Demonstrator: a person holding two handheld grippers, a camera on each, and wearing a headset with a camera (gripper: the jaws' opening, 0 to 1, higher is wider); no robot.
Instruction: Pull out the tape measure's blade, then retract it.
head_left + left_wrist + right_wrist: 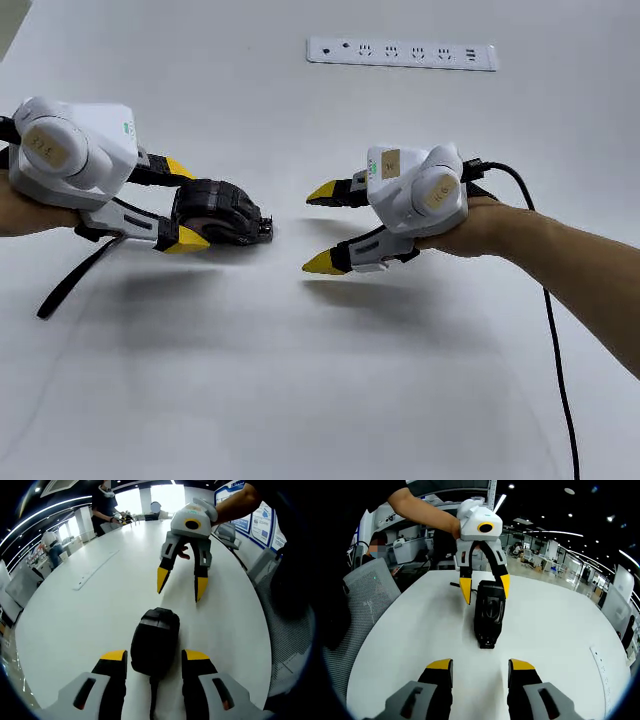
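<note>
Tape measure (222, 212) sits between the jaws of the left gripper (186, 205), black case pinched at its sides by the yellow tips and low over the table (300, 380). We can't tell if it rests on the surface. The blade's hook end (266, 232) points away from the left gripper, straight at the right gripper (321, 228). The blade reads as fully wound in, so we judge the pull hasn't started. The right gripper has its jaws spread with nothing between them, facing the hook with a clear gap of bare table between.

Risks as we judge them:
- The hook is a small target. If the right gripper closes a little off line, it would catch the case mouth instead, or nothing.
- The case is rounded and looks smooth, held only near the left tips. A hard pull could twist it or drag it out of the pinch.
- Letting the blade go all at once could make it whip back and jolt the case.
- A black strap (75, 278) trails from the case behind the left gripper and could snag there. The right gripper's cable (553, 330) hangs behind it, out of the way.

The surface is a big white matte table with soft shadows under both grippers. A white power strip (400, 52) lies well beyond both grippers. The room is an open office with ceiling lights, a grey mesh chair (357, 610) beside the table, and a person (105, 505) standing at the far edge.
</note>
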